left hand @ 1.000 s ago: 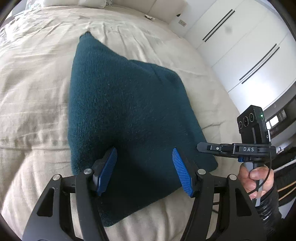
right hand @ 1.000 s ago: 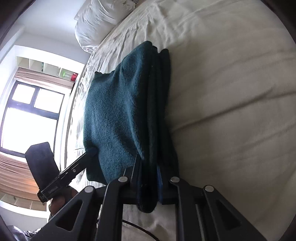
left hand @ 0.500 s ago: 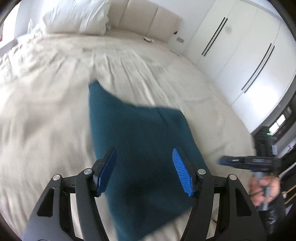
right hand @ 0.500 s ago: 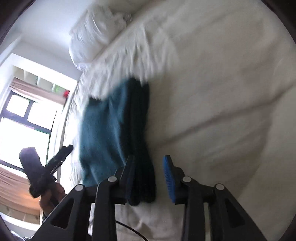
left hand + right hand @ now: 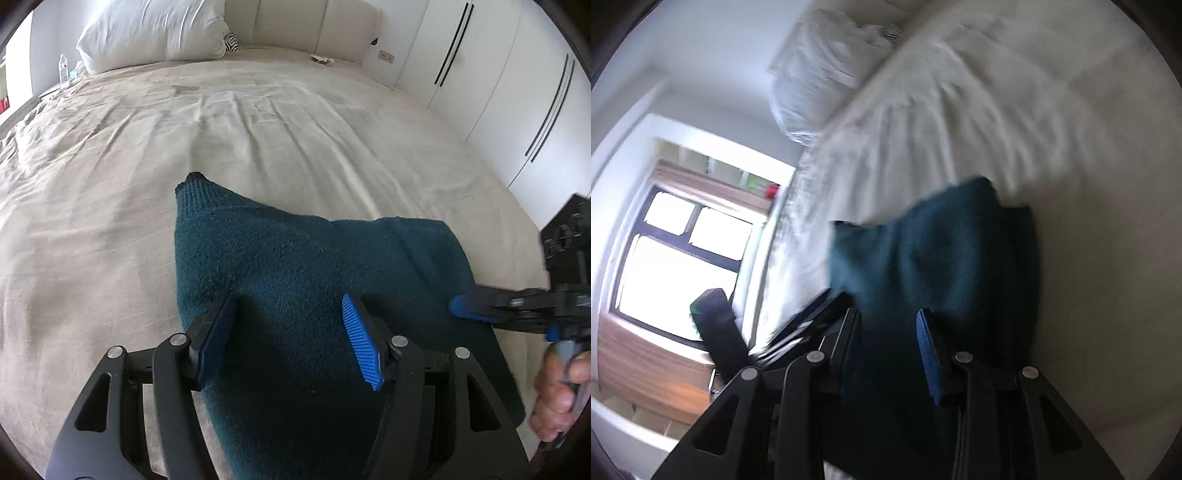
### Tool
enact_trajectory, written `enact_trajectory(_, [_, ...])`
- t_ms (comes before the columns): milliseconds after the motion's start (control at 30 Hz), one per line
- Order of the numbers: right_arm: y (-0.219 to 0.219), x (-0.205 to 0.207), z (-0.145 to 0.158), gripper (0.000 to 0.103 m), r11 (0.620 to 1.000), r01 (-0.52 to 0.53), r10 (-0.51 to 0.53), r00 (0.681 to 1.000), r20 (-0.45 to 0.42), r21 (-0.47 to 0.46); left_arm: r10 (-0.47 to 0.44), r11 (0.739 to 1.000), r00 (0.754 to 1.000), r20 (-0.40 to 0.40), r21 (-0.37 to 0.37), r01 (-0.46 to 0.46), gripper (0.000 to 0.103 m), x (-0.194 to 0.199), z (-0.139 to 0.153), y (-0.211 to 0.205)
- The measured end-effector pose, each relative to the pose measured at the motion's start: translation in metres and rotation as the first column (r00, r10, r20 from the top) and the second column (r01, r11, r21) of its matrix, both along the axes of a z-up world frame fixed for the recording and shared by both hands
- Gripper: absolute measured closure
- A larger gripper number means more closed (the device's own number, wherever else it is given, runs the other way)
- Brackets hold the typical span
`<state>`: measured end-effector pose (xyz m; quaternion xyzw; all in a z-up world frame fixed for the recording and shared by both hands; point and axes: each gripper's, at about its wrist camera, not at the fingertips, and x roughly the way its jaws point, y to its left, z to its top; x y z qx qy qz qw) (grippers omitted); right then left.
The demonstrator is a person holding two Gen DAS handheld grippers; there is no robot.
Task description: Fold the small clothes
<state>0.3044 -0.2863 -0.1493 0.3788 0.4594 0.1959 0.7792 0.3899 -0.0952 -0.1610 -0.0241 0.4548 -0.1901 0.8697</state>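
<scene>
Folded teal knit sweater (image 5: 303, 280) lies lengthwise ahead under left gripper (image 5: 290, 332), jaws spread, empty; right gripper (image 5: 890, 350), at its right edge, has just narrowed, jaws apart, pinching nothing.

Motion blur smears the right wrist view; the teal sweater (image 5: 314, 280) runs off the left view's bottom edge.

sweater (image 5: 317, 266): teal knitted wool-like cloth, coarse, matt, ribbed at one corner
bedcover (image 5: 110, 192): beige woven cloth, matt, creased
pillow (image 5: 155, 33): white cloth, soft, rumpled
left gripper (image 5: 288, 336): matt black plastic arms, ribbed blue pads, small shiny metal pins
wardrobe doors (image 5: 517, 85): smooth white, faintly glossy
headboard (image 5: 303, 26): cream padded panels, smooth
</scene>
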Motion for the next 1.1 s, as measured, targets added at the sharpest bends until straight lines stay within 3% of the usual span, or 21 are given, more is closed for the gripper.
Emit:
enact_trajectory(33, [-0.003,0.002,-0.009,0.088,1.000,0.015,-0.015,1.000,-0.009,-0.006,-0.008,1.000,1.000,-0.004,0.007,0.008,0.044,0.003,-0.004,-0.002])
enact_trajectory(100, [-0.013,0.002,-0.021,0.102,0.999,0.041,-0.041,0.999,-0.021,0.003,-0.015,1.000,1.000,-0.010,-0.005,0.015,0.043,0.006,-0.008,-0.001])
enact_trajectory(200, [-0.025,-0.012,-0.027,0.102,0.996,0.064,-0.063,0.998,-0.018,0.065,-0.019,0.999,1.000,-0.025,-0.040,0.018,0.043,0.008,-0.007,0.005])
enact_trajectory(233, [-0.024,-0.015,-0.024,0.100,0.996,0.067,-0.066,0.998,-0.014,0.057,-0.014,0.999,1.000,-0.026,-0.050,0.013,0.043,0.007,-0.004,0.008])
enact_trajectory(333, [-0.021,-0.035,0.000,0.073,0.997,0.076,-0.077,0.997,0.033,0.031,0.025,0.995,0.999,-0.031,-0.092,-0.028,0.043,-0.013,0.017,0.019])
enact_trajectory(400, [-0.011,-0.052,0.016,0.067,0.998,0.051,-0.053,0.995,0.085,0.023,0.028,0.993,1.000,0.004,-0.116,-0.027,0.043,-0.036,0.030,0.025])
enact_trajectory(500, [0.012,-0.068,0.021,0.066,1.000,-0.021,0.022,0.994,0.104,-0.012,0.005,0.998,0.999,0.035,-0.067,-0.003,0.043,-0.069,0.031,0.020])
enact_trajectory(600, [0.017,-0.080,0.001,0.065,0.998,-0.040,0.042,0.998,0.052,-0.045,-0.013,0.999,0.998,0.063,0.038,0.010,0.043,-0.088,0.014,0.007])
enact_trajectory(800, [-0.004,-0.105,-0.022,0.066,0.999,-0.007,0.005,0.999,0.037,0.040,-0.017,0.996,0.994,0.109,0.090,0.007,0.043,-0.097,0.004,0.001])
enact_trajectory(900, [-0.014,-0.121,-0.024,0.066,0.999,-0.007,0.005,0.999,0.051,0.039,-0.010,0.996,0.994,0.108,0.084,0.001,0.043,-0.102,0.004,0.004])
enact_trajectory(1033, [-0.026,-0.139,-0.011,0.064,1.000,0.011,-0.011,0.998,0.063,0.002,0.055,0.999,0.994,0.096,-0.001,-0.055,0.042,-0.115,0.017,0.031])
enact_trajectory(1100, [-0.039,-0.151,0.003,0.050,0.999,0.044,-0.042,0.996,0.084,-0.029,0.131,0.991,0.985,0.113,-0.042,-0.127,0.034,-0.119,0.026,0.055])
